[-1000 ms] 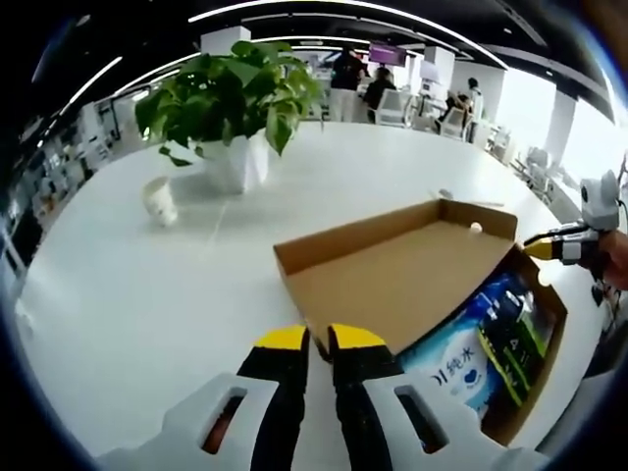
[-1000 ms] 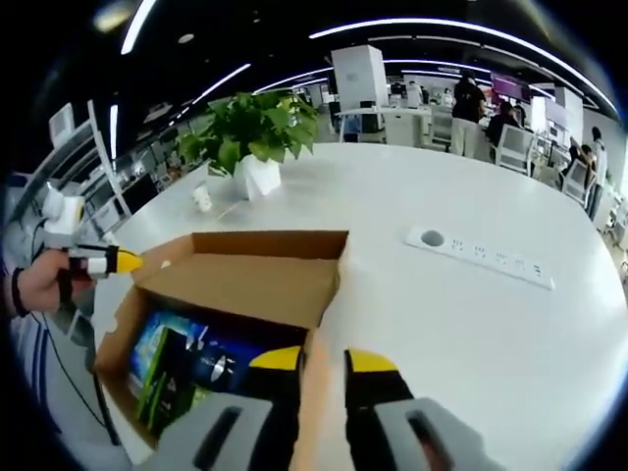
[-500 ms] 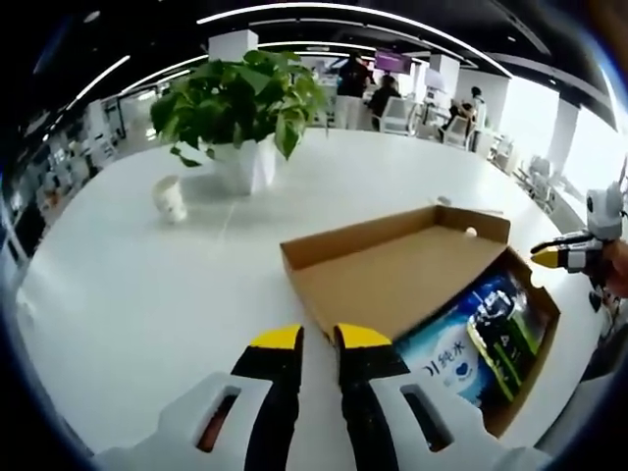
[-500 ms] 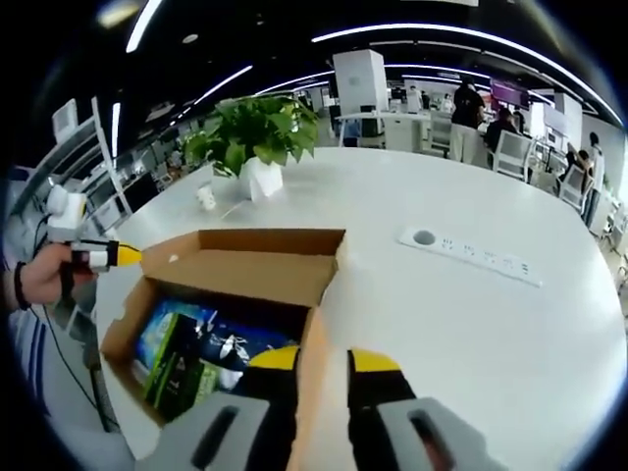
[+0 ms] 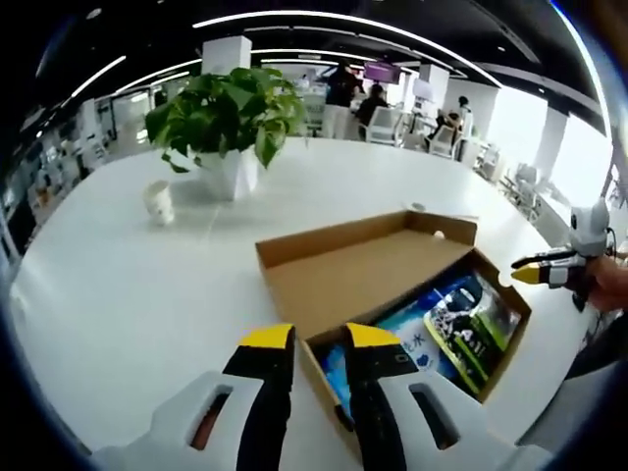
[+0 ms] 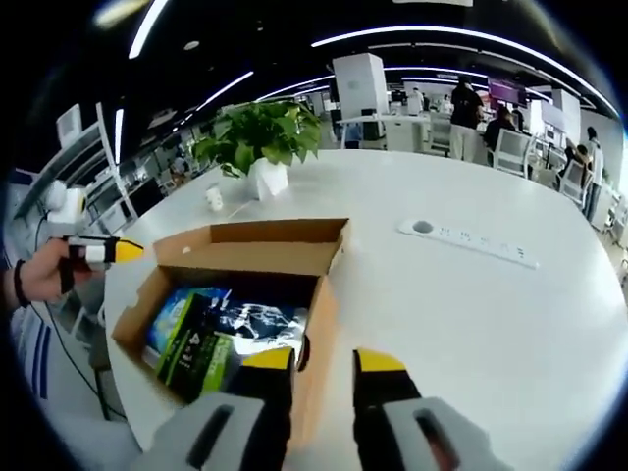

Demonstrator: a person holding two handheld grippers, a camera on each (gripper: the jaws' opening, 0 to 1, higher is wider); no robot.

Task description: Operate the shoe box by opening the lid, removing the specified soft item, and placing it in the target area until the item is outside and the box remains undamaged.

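Left gripper view shows the shoe box (image 5: pixel 392 294) lying on a white table (image 5: pixel 118 285), its brown lid (image 5: pixel 358 265) raised and leaning back from the open body, inside which two soft packets lie side by side: a blue-and-white packet (image 5: pixel 407 329) and a dark green-and-black packet (image 5: pixel 471 324). The left gripper (image 5: pixel 319 339) has its two yellow-tipped jaws standing apart on either side of the box's near corner wall, not clenched on it as far as can be told. In the right gripper view the same box (image 6: pixel 231 304) sits at the table's near edge, and the right gripper (image 6: pixel 324 361) likewise has its jaws parted, with the box's end wall rising between them; the packets, blue (image 6: pixel 172 319) and green (image 6: pixel 211 343), lie just beyond. Each gripper shows at the edge of the other's view, held in a hand (image 6: pixel 39 275). On the table stand one potted plant (image 5: pixel 226 123) in a white pot and one small white cup (image 5: pixel 157 201) beside it; one white power strip (image 6: pixel 471 245) lies flat, well apart from the box. Around is an open office with curved ceiling light strips (image 5: pixel 324 18), white columns, chairs, and a few people (image 6: pixel 466 103) far off.
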